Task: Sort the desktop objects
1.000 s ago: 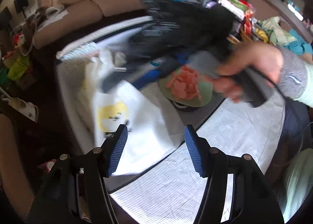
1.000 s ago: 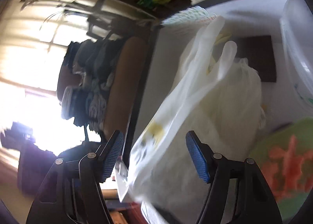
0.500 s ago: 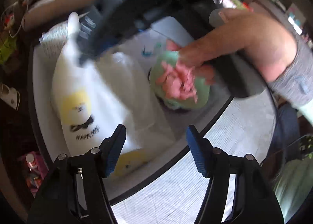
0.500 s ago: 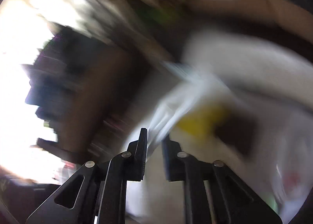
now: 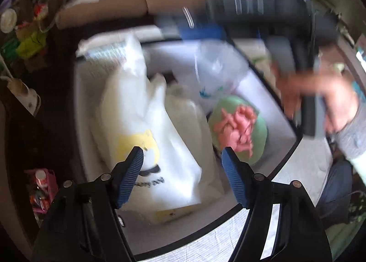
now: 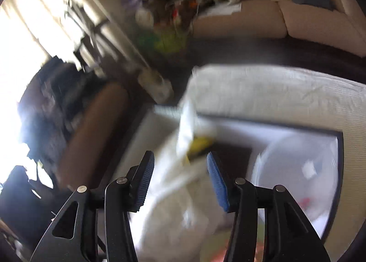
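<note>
Sorting is at an early stage, judging by the layout: all visible items lie together on the white mat (image 5: 270, 92) on the tabletop (image 5: 304, 166), none set apart. The white bag (image 5: 146, 115) with a yellow print lies at the mat's left side, a clear bag (image 5: 219, 67) beyond it, and a green cap (image 5: 238, 127) with a pink pattern just beside both. The left gripper (image 5: 183, 170) hangs over the near end of the white bag, its jaws having just been opening; nothing is between them. The right gripper (image 6: 179, 184) has just been opening too, jaws parted; the white bag's blurred handle (image 6: 189, 124) shows beyond the gap, but the pads do not press on it, so the bag counts as released. Remaining work, as judged: grasp each item and move it to its place. No destination is identifiable in these views.
</note>
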`<state>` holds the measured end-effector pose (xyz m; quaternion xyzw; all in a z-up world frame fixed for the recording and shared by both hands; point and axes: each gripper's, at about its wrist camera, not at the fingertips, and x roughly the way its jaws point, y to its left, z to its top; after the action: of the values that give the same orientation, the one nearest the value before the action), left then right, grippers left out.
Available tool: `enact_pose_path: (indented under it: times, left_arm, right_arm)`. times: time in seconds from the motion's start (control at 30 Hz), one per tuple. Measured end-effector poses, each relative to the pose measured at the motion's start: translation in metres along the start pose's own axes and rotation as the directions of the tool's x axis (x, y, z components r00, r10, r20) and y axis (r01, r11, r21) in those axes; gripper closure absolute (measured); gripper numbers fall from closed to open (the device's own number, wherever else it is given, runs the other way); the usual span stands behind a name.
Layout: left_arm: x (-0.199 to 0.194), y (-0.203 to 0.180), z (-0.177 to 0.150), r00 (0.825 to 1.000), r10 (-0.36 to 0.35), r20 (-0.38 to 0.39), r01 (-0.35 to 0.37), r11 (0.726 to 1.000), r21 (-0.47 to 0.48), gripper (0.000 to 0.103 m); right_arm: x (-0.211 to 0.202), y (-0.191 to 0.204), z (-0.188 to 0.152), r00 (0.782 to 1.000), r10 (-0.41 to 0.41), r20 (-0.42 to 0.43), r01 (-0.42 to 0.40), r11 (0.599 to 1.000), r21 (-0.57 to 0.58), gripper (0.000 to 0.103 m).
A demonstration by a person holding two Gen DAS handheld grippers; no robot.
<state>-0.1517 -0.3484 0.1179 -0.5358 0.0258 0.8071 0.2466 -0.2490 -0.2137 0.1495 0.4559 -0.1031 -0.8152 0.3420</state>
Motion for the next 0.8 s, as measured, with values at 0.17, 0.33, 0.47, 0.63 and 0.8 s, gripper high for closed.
enact_pose_path:
  times: [0.17,0.33,0.47,0.63,0.8]
  left_arm:
    - [0.037,-0.009,-0.022,0.99,0.052,-0.132,-0.041,0.996,0.084,0.035]
    - [0.036,0.006,-0.026,0.993,0.005,-0.116,-0.002,1.0,0.023,0.035]
    - [0.039,0.006,-0.028,0.993,0.019,-0.118,-0.013,0.999,0.048,0.035]
    - [0.019,0.004,-0.032,0.998,0.033,-0.058,-0.031,0.999,0.041,0.035]
    - [-0.03,0.006,-0.046,0.997,0.04,0.067,-0.039,0.999,-0.02,0.035]
  right_arm:
    - [0.048,0.024,0.03,0.991,0.129,-0.034,-0.131,0.99,-0.049,0.051]
    - [0.122,0.016,0.02,0.961,-0.044,-0.273,0.029,0.998,-0.056,0.054]
    - [0.136,-0.018,-0.003,0.945,-0.051,-0.323,0.082,0.993,0.084,0.054]
    - [0.095,-0.002,0.004,0.978,-0.011,-0.208,0.015,1.0,0.016,0.04]
    - [0.045,0.024,0.008,0.992,-0.046,-0.12,0.03,0.992,-0.126,0.034]
